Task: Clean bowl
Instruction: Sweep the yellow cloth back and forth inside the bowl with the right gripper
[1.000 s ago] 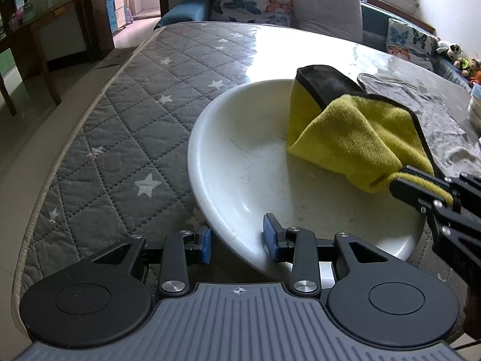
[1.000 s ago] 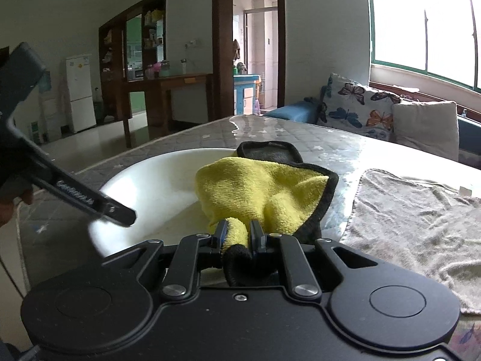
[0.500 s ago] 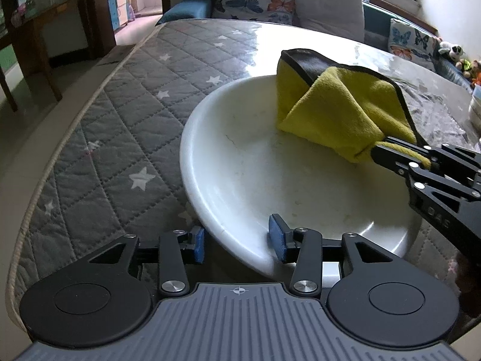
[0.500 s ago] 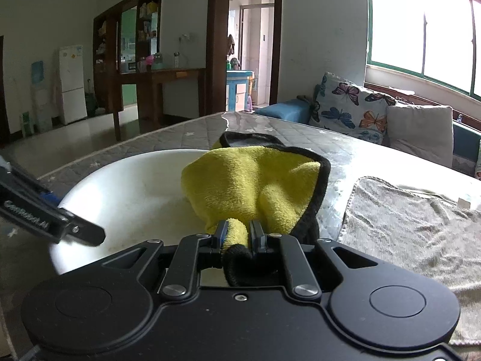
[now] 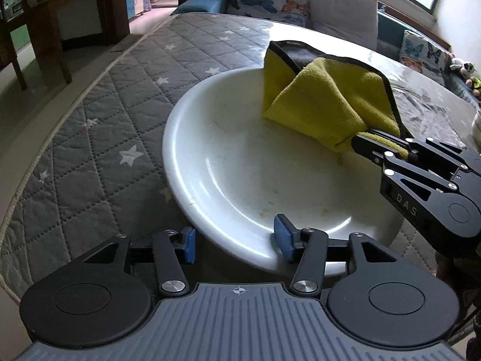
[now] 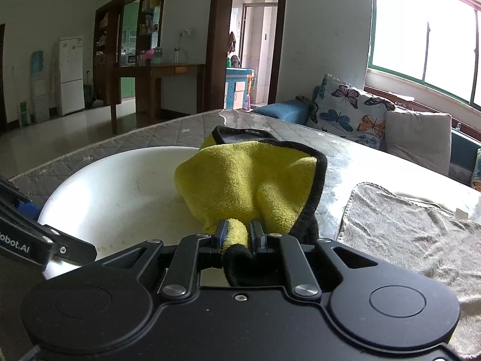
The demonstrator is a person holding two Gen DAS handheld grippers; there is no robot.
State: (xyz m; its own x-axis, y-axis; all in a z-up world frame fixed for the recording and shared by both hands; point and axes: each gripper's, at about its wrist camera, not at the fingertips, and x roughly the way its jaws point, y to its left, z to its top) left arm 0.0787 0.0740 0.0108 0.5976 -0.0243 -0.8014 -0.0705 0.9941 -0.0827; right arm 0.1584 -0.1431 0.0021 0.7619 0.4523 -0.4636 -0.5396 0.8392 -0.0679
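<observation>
Your left gripper point(image 5: 236, 242) has its fingers point(image 5: 282, 237) spread apart, one on each side of the near rim of the bowl point(image 5: 240, 162). The blue pad on the right finger sits inside the bowl, against the inner wall just over the rim; the blue pad on the left finger lies outside and below the rim, close to it, though you cannot tell whether it touches. The rim runs between the two pads, so the bowl's edge lies in the gap, not clamped.

Your right gripper point(image 6: 237, 233) has its fingers point(image 6: 222, 231) drawn in tight on a fold of the cloth point(image 6: 246, 180), yellow with a black border. The pinched part bunches up behind the pads, and the rest of the cloth spreads out ahead of them, down into the far side of the bowl and over its far rim. In the left view the same gripper point(image 5: 360, 143) comes in from the right, over the bowl's right half, with the cloth point(image 5: 324, 102) fanning away from its tips.

The bowl is white and shallow, with faint brownish specks on its floor near your left fingers. It stands on a grey quilted surface point(image 5: 90, 138) with white stars. To the right of your right fingers, a grey towel point(image 6: 405, 228) lies flat, just beside the cloth.
</observation>
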